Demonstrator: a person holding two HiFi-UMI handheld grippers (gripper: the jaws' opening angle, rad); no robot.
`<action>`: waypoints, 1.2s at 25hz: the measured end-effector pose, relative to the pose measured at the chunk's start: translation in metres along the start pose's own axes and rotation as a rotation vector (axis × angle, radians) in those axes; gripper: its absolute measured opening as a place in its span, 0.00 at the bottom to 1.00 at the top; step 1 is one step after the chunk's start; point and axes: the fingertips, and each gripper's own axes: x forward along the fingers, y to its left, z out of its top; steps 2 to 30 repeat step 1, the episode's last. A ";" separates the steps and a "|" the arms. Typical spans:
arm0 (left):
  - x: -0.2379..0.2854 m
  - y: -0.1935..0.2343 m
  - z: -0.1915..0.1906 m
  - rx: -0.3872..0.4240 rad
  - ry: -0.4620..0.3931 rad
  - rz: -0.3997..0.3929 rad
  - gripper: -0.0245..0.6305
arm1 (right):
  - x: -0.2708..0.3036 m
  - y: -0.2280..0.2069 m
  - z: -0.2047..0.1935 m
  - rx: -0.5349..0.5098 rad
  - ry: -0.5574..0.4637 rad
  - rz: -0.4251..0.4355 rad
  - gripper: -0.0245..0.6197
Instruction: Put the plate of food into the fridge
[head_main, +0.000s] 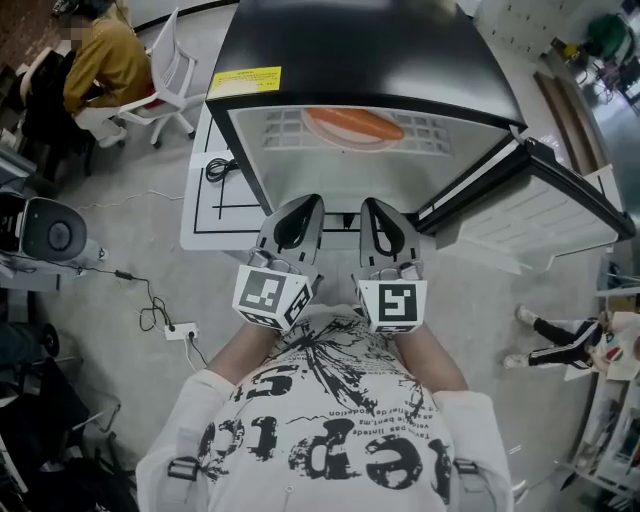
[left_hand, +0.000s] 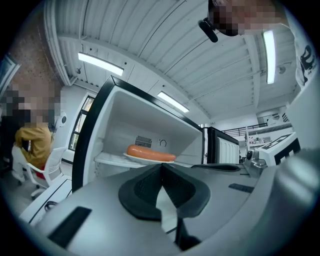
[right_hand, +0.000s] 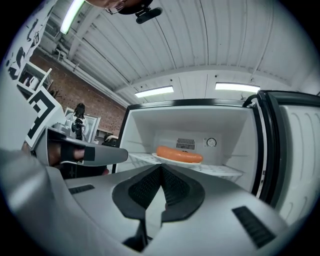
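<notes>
Round white plate (head_main: 352, 136) carrying a long orange sausage (head_main: 352, 122) is sitting inside the open black fridge (head_main: 370, 60).
Head view: the plate is resting on the white wire shelf (head_main: 425, 130), the fridge door (head_main: 540, 200) is standing open at right, and the left gripper (head_main: 305, 202) and right gripper (head_main: 372, 206) are hovering side by side near the opening. Left gripper view: its black jaws are meeting on nothing, the plate far ahead. Right gripper view: its jaws are likewise pressing together, empty, pointing at the plate.
</notes>
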 end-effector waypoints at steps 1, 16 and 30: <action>-0.001 0.001 -0.001 -0.006 0.000 -0.001 0.05 | 0.000 0.002 0.001 -0.003 -0.005 0.000 0.04; -0.001 0.001 -0.001 -0.006 0.000 -0.001 0.05 | 0.000 0.002 0.001 -0.003 -0.005 0.000 0.04; -0.001 0.001 -0.001 -0.006 0.000 -0.001 0.05 | 0.000 0.002 0.001 -0.003 -0.005 0.000 0.04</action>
